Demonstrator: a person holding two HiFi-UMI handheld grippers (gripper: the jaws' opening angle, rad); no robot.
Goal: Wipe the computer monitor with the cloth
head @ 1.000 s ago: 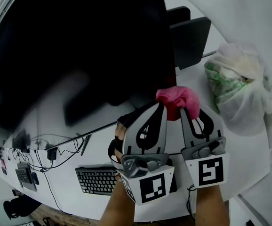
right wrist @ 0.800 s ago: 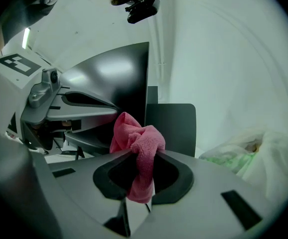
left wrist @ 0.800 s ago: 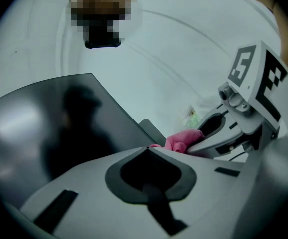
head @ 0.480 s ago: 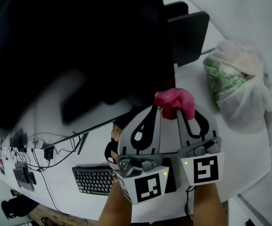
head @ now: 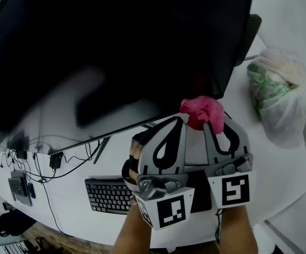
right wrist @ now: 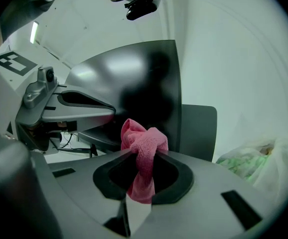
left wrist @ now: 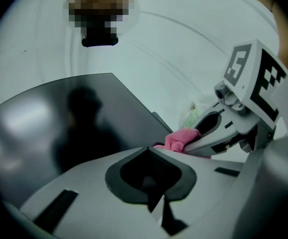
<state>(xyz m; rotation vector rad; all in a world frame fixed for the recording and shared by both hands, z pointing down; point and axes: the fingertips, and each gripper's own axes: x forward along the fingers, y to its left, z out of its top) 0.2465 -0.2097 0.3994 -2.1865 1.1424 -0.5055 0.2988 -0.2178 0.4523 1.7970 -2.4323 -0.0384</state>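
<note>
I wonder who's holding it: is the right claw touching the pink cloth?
Touching. The right gripper view shows the right claw pinching the pink cloth between its jaws.

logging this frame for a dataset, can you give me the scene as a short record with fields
right gripper: shut on the pink cloth
left gripper: shut, nothing between its jaws, close beside the right gripper
monitor: large, screen dark
cloth position: held up by the monitor's lower right corner; contact with the screen cannot be told
desk: white, below the monitor
on the desk: keyboard near the person, cables to the left, plastic bag to the right
</note>
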